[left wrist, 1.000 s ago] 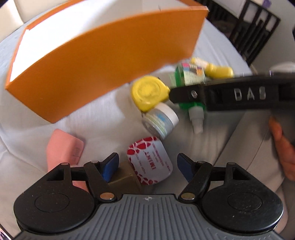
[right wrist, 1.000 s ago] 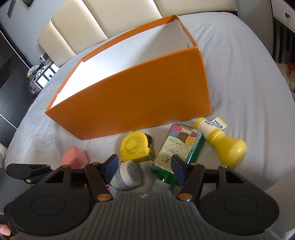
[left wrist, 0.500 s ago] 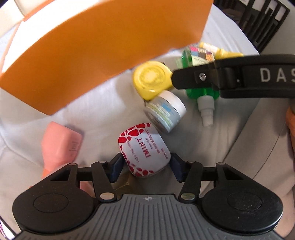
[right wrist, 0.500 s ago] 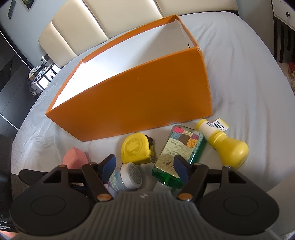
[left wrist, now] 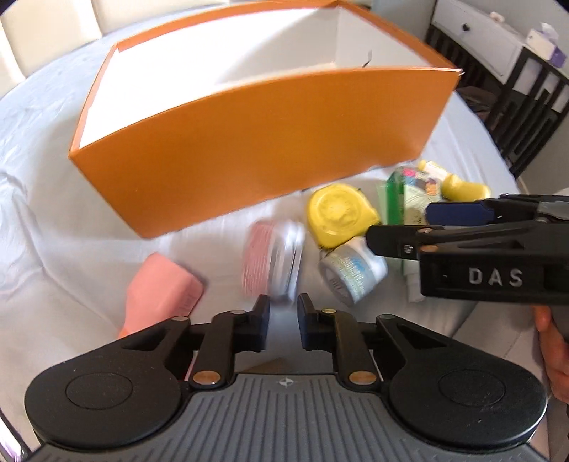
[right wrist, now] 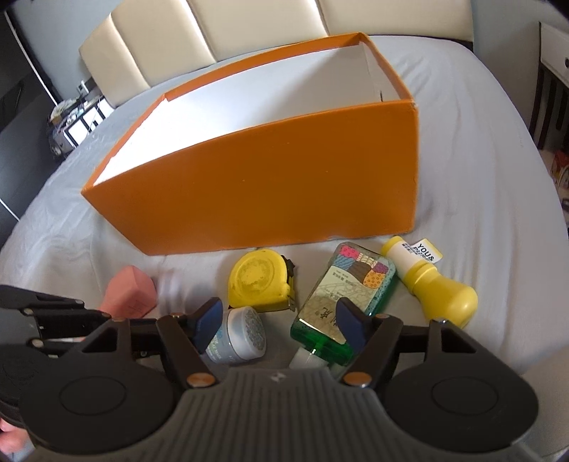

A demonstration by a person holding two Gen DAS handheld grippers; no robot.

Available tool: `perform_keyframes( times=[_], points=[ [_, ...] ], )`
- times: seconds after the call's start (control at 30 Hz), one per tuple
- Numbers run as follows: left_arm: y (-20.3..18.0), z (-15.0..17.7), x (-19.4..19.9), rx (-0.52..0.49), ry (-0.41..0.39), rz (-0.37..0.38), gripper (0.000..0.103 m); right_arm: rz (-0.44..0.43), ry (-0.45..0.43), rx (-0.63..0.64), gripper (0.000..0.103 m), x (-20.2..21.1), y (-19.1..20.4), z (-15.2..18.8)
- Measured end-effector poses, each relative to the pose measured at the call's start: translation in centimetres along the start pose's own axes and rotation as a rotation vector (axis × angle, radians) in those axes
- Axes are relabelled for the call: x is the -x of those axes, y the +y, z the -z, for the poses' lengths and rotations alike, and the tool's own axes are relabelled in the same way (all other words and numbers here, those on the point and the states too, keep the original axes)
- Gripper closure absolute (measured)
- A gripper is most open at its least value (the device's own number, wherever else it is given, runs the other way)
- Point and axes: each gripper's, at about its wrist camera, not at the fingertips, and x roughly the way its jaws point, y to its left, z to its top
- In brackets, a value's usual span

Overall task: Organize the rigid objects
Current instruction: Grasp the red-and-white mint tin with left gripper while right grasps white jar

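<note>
My left gripper [left wrist: 282, 305] has closed to a narrow gap. The red-and-white mint tin [left wrist: 274, 263] stands on edge with its lower rim between the pads, blurred. My right gripper [right wrist: 281, 320] stands open and low over the bed, with the small white jar [right wrist: 242, 334] by its left finger and the green bottle [right wrist: 341, 295] by its right one. From the left wrist it shows as the black "DAS" tool [left wrist: 398, 225]. The yellow tape measure [right wrist: 259, 280] and yellow bottle [right wrist: 434, 288] lie just behind. The orange box [right wrist: 270, 184] stands open beyond them.
A pink block [left wrist: 160, 288] lies left of the tin on the white sheet [right wrist: 480, 160]. A cream headboard [right wrist: 213, 32] is behind the box. Dark furniture [left wrist: 526, 117] stands off the bed's right side. A person's hand [left wrist: 554, 348] holds the right tool.
The left jaws closed on the mint tin, which tipped from flat onto its edge. The left gripper rose, so the box's white inside shows. The right gripper barely moved.
</note>
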Motion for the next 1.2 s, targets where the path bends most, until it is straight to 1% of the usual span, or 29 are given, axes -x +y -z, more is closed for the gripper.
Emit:
perform_keyframes(
  times=[0.03,0.07,0.1,0.13,0.17,0.2,0.27,0.3,0.4,0.5,0.57,0.63,0.7,0.73,0.77,0.8,0.83,0.87,0.9,0.93,0.97,1.0,1.03,1.1,1.2],
  points=[
    [-0.2,-0.2,-0.7,0.005,0.012,0.001,0.079,0.007,0.001,0.012,0.033,-0.1,0.2,0.0],
    [-0.4,-0.3,-0.9,0.004,0.017,0.006,0.069,0.013,0.002,0.023,0.032,-0.2,0.3,0.0],
    [-0.4,-0.3,-1.0,0.0,0.014,0.016,0.062,0.017,0.003,0.031,0.032,-0.2,0.5,0.0],
    [-0.4,-0.3,-1.0,-0.004,0.008,0.023,0.05,0.022,0.003,0.038,0.032,-0.3,0.6,0.0],
    [-0.4,-0.3,-1.1,-0.008,0.002,0.031,0.048,0.026,0.003,0.043,0.032,-0.3,0.6,0.1],
    [-0.5,-0.4,-1.2,-0.01,-0.001,0.04,0.048,0.027,0.002,0.046,0.032,-0.3,0.7,0.1],
    [-0.5,-0.7,-1.3,-0.008,-0.004,0.062,0.042,0.028,0.001,0.045,0.032,-0.3,0.6,0.1],
    [-0.5,-1.0,-1.5,-0.013,0.0,0.064,0.042,0.026,0.0,0.043,0.032,-0.3,0.5,0.1],
    [-1.1,-1.6,-2.1,-0.046,0.012,0.035,0.041,0.021,0.0,0.023,0.031,-0.4,0.2,0.0],
    [-1.5,-2.0,-2.9,-0.066,0.023,0.021,0.041,0.013,-0.002,0.004,0.029,-0.5,0.0,-0.2],
    [-1.7,-2.2,-3.3,-0.082,0.013,-0.004,0.036,-0.002,-0.007,-0.019,0.027,-0.5,-0.4,-0.3],
    [-2.0,-2.4,-4.0,-0.099,0.012,-0.035,0.035,-0.016,-0.013,-0.041,0.024,-0.5,-0.7,-0.5],
    [-2.3,-2.4,-4.8,-0.123,0.031,-0.06,0.034,-0.028,-0.011,-0.044,0.021,-0.6,-0.7,-0.5],
    [-2.5,-2.4,-5.1,-0.131,0.033,-0.079,0.035,-0.027,-0.01,-0.037,0.02,-0.7,-0.6,-0.5],
    [-2.5,-2.4,-5.2,-0.132,0.035,-0.094,0.042,-0.023,-0.012,-0.027,0.02,-0.7,-0.4,-0.5],
    [-2.3,-2.4,-5.2,-0.121,0.036,-0.089,0.052,-0.018,-0.013,-0.022,0.02,-0.7,-0.3,-0.5],
    [-2.0,-2.5,-5.1,-0.101,0.033,-0.075,0.071,-0.016,-0.016,-0.022,0.02,-0.7,-0.4,-0.5],
    [-1.8,-2.5,-4.8,-0.085,0.022,-0.074,0.078,-0.02,-0.018,-0.029,0.02,-0.7,-0.5,-0.5],
    [-1.6,-2.4,-4.5,-0.074,0.007,-0.084,0.079,-0.027,-0.019,-0.039,0.02,-0.7,-0.6,-0.5],
    [-1.5,-2.4,-4.0,-0.064,-0.015,-0.104,0.083,-0.035,-0.021,-0.048,0.02,-0.6,-0.8,-0.5],
    [-1.3,-2.2,-3.5,-0.053,-0.033,-0.111,0.083,-0.042,-0.022,-0.056,0.02,-0.6,-1.0,-0.5],
    [-1.1,-2.1,-3.1,-0.037,-0.05,-0.102,0.083,-0.046,-0.023,-0.061,0.02,-0.6,-1.1,-0.5],
    [-0.8,-2.0,-2.7,-0.017,-0.061,-0.081,0.083,-0.05,-0.023,-0.068,0.02,-0.5,-1.2,-0.6],
    [-0.1,-1.7,-2.1,0.029,-0.059,-0.039,0.083,-0.056,-0.022,-0.081,0.02,-0.5,-1.4,-0.6],
    [1.9,-1.2,-1.3,0.164,-0.053,0.015,0.083,-0.054,-0.018,-0.064,0.02,-0.4,-1.3,-0.5]
  ],
)
